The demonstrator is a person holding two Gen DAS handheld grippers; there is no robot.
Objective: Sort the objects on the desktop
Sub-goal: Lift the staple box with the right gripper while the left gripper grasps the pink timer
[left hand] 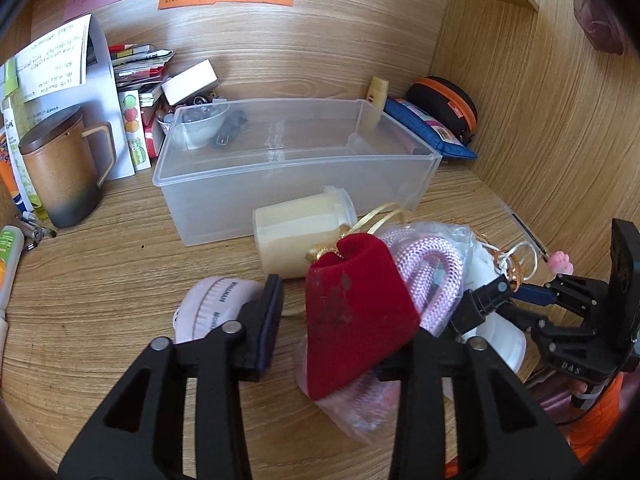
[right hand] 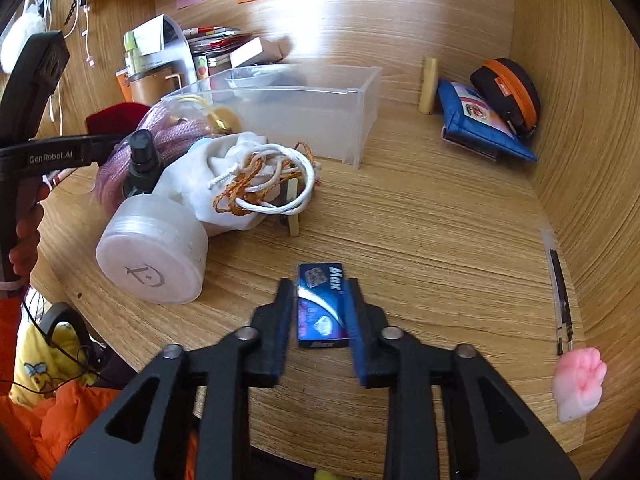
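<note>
Wooden desk point(right hand: 440, 216), walled at back and right. Clear bin point(left hand: 296, 160) at the back edge, nearly empty. Red pouch point(left hand: 356, 320), mid-desk near the front edge: soft, light velvet; take it across the body. Left gripper point(left hand: 348, 328) straddles it, jaws apart. Blue box point(right hand: 321, 306), front edge: stiff, light card; grip the long sides. Right gripper point(right hand: 320, 312) brackets it, jaws apart, not visibly pressing.

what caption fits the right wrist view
Right gripper straddles a small blue box on the wooden desk.
</note>
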